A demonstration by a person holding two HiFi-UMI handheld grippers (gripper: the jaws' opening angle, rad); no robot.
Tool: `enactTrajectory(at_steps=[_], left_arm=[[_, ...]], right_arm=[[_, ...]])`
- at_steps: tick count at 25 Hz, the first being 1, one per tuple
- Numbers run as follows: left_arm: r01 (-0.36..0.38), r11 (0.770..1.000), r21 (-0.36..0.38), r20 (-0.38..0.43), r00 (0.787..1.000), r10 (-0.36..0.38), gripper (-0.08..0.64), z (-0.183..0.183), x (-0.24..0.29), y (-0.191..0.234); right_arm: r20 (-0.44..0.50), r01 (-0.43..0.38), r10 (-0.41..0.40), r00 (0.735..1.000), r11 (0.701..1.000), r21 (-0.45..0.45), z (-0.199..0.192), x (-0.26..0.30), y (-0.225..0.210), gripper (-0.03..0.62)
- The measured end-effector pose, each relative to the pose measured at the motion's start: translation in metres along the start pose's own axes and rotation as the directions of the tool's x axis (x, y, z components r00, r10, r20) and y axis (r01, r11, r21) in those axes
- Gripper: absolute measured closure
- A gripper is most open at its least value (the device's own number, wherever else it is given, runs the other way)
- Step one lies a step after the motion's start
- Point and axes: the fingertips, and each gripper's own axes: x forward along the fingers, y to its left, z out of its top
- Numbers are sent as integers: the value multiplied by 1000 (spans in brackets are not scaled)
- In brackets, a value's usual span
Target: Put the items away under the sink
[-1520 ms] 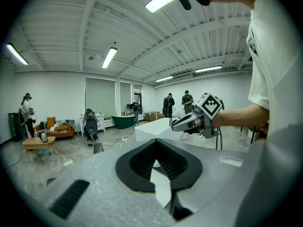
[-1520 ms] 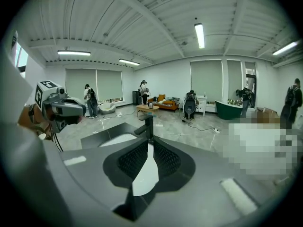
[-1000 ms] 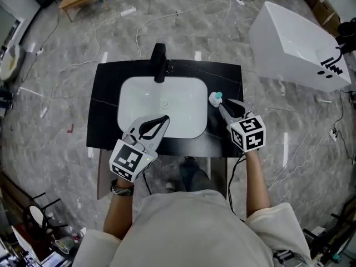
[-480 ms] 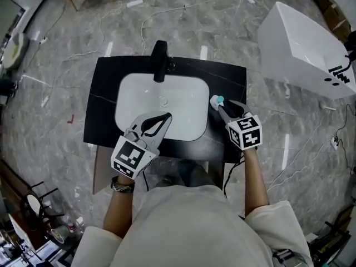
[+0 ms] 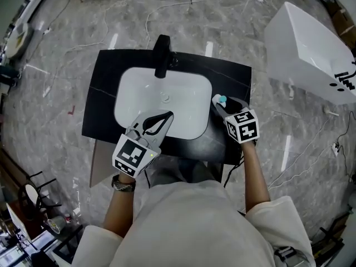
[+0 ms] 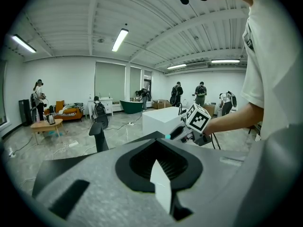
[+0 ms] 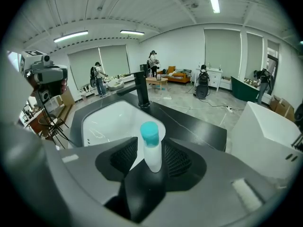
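Step in hand: judged to be the pick-up of one item; nothing is seen lifted yet.
Right gripper (image 5: 222, 107): angled down at the countertop (image 5: 233, 77). Its jaws have just been opening and are seen spread, with a small bottle (image 7: 152, 156) between them.
Bottle: white, with a teal cap (image 7: 150, 132), upright between the right gripper's pads. A thin gap can be made out on each side, so it is bracketed, not clamped. It is taken to be standing on the countertop, though its foot is hidden behind the jaws.
Left gripper (image 5: 167, 116): tips are seen meeting, closed on nothing. It is held off to the right gripper's left, over the near edge of the basin (image 5: 139, 93).
Basin: white, lying ahead and to the left of the right gripper's jaws.
Faucet (image 5: 162, 60): black, standing beyond the basin, well ahead of both grippers.
Under-sink space: not shown in either gripper view, and covered by the countertop from above.
Progress: judged early, with the bottle not yet put away.
Next move: the right jaws are to be closed squarely on the bottle's body below the cap, then the bottle is to be lifted clear and carried down to the space below.
Risk: a narrow, light bottle may be tipped if one pad is brought against it first.
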Motion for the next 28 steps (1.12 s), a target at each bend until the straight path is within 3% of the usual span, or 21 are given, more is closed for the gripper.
enactTrajectory(at_steps=[15,28], left_arm=[[-38,999,-24,3,999,38,554,2,9,19],[-47,997,-64,-8,999,46,554,-7,8,25]], right_arm=[[-56,-41,43,997,999,34,-15,44,-4,411],[-100,-20,21,995,1000,8,-36,64,-5,434]])
